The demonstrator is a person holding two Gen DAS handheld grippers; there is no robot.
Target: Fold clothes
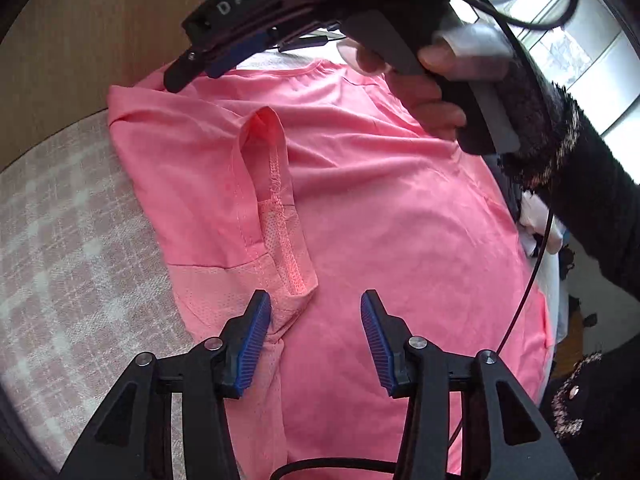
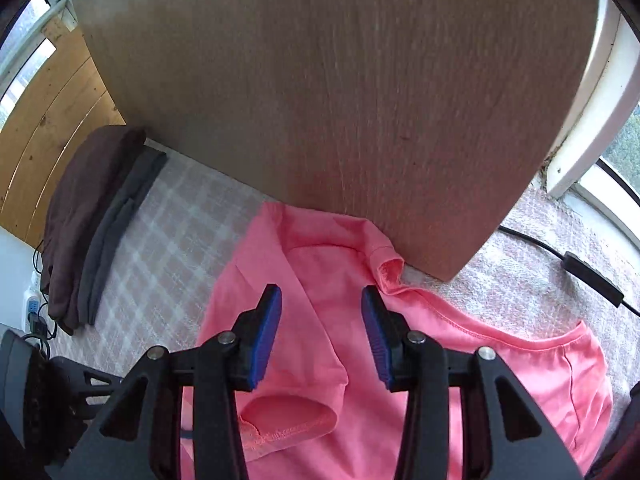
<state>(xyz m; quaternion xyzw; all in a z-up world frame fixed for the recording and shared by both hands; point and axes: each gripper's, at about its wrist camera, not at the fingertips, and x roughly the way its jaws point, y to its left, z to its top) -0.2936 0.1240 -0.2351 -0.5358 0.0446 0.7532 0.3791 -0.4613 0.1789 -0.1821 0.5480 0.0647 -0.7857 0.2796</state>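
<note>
Left wrist view: the pink T-shirt [image 1: 360,200] lies spread on the checked bedcover [image 1: 72,220], its long axis running from near, under the camera, to far, where the neckline [image 1: 316,66] meets the wooden board [image 1: 80,40]. 1 sleeve [image 1: 272,200] is folded inward onto the body, its hem running near to far and ending just ahead of the left gripper [image 1: 316,340]. That gripper's 2 blue pads stand apart with nothing between them, poised above the shirt; the left pad [image 1: 254,348] sits right by the sleeve's near end. Far across the shirt, the right gripper [image 1: 240,40] is held in a bare hand [image 1: 424,96] over the collar end; from here I cannot tell how its jaws stand.

Right wrist view: the right gripper [image 2: 320,336] has its 2 pads apart and empty, hovering over the T-shirt [image 2: 312,280] near the neckline [image 2: 320,246]. The folded sleeve [image 2: 288,416] lies near and slightly left, below the fingers. The other sleeve [image 2: 390,270] is bunched against the wooden board [image 2: 320,100], just far-right of the right pad [image 2: 378,340], so the right gripper is the nearer one for it. A stack of dark folded clothes [image 2: 92,224] rests far left on the bedcover [image 2: 168,240], well apart from the shirt. My judgement: the unfolded right side is the likely next grasp.
</note>
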